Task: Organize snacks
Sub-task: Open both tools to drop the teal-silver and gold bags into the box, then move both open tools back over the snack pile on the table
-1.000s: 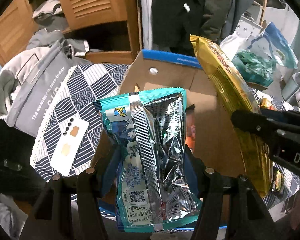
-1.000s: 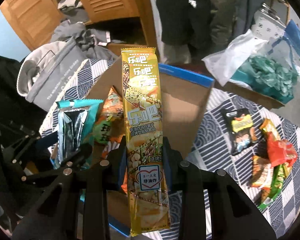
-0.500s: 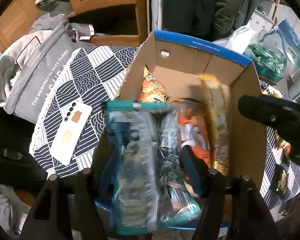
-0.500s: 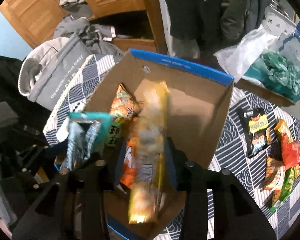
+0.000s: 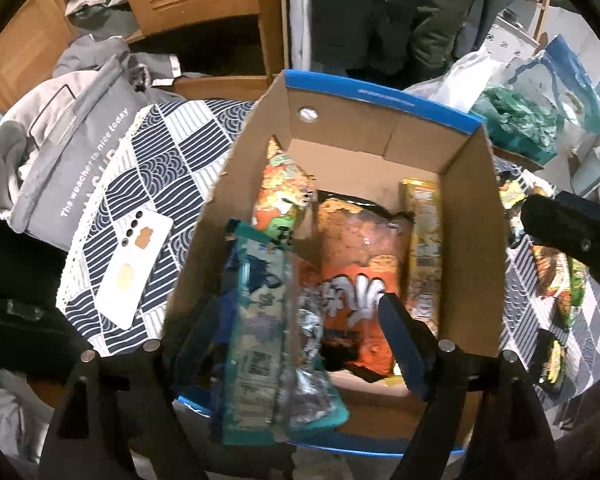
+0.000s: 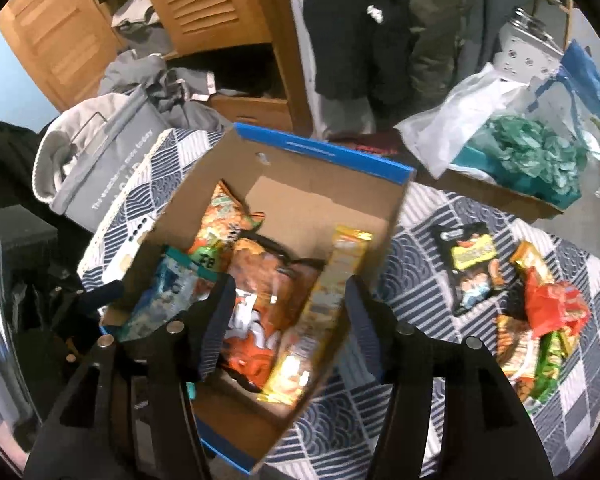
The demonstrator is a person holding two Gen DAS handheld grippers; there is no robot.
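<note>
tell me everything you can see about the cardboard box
The cardboard box is brown corrugated card with a blue outer face showing along its rim and a round hole in its far wall. It is open-topped and stands on the patterned tablecloth. Inside lie an orange bag, a long yellow packet against the right wall, an orange-green bag at the left, and a teal packet leaning over the near rim.

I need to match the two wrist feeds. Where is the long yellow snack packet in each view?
Left wrist: the long yellow snack packet stands along the right inner wall of the cardboard box, right of centre.
Right wrist: the packet lies at centre, against the box's right wall, reaching toward the lower middle.
Shared landmark: the box's blue far rim.
</note>
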